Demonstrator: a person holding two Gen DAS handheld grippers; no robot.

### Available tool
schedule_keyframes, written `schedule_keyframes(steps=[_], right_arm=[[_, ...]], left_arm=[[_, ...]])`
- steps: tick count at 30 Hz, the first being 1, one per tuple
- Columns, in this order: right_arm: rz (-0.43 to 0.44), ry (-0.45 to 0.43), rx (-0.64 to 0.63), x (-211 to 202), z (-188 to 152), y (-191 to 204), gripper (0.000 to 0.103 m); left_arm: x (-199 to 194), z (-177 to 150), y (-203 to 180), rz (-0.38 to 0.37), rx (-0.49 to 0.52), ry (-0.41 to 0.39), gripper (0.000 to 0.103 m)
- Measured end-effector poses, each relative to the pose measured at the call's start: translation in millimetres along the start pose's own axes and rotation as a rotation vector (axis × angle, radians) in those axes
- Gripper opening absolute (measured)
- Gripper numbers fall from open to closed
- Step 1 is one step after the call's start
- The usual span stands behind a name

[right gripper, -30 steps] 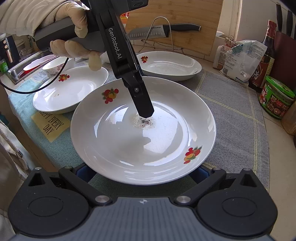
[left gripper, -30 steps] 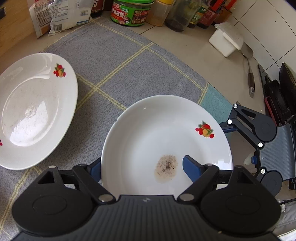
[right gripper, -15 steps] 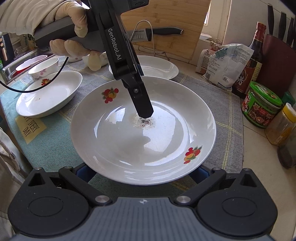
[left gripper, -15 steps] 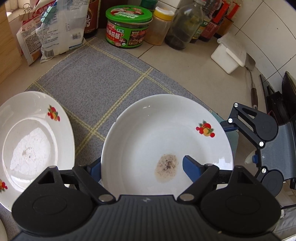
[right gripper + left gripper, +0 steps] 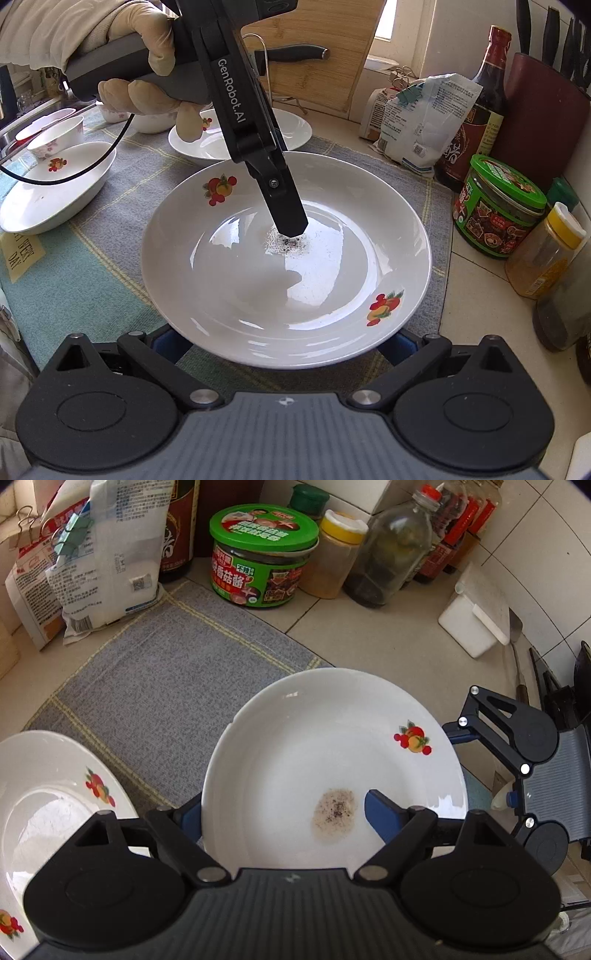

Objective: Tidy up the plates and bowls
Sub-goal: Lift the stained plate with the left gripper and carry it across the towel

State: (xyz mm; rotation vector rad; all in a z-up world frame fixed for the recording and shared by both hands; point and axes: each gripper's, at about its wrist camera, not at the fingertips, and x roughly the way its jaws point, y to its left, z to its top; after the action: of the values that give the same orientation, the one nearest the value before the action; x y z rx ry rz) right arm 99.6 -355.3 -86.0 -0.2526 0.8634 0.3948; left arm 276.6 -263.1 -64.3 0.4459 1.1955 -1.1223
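grey mat (image 5: pixel 159 686), tiled counter (image 5: pixel 384 642), jars behind

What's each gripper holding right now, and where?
Left gripper clamps the plate at its rim, one finger inside. Right gripper's fingers sit under the opposite edge; grip unclear.

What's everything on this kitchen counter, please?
Stained white ceramic plate with fruit print: 1, white, held above the mat.
Other fruit-print plates: 2, white, farther along the mat.
Small bowls: at least 2, white, beyond those plates.
Checked cloth mat: 1, grey, on the counter.
Sauce jar: 1, green lid, by the back wall.
Spice jar: 1, yellow cap, right of the sauce jar.
Clipped bags: 2, mostly white, left of the sauce jar.
Gloved hand: 1, cream, gripping the left tongs' handle.
Left tongs: 1, black, clamped on the held plate's rim.
Right tongs: 1, black, fingers spread under that plate.
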Motion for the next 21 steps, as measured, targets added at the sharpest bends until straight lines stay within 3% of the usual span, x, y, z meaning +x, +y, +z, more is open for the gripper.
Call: schedule_keyframes(steps=[21], right_arm=[[-0.002,0.034,0.038,19,-4,-29,0.103]], left_arm=[[32,22,11,-0.01,0.008,0.009,0.086]])
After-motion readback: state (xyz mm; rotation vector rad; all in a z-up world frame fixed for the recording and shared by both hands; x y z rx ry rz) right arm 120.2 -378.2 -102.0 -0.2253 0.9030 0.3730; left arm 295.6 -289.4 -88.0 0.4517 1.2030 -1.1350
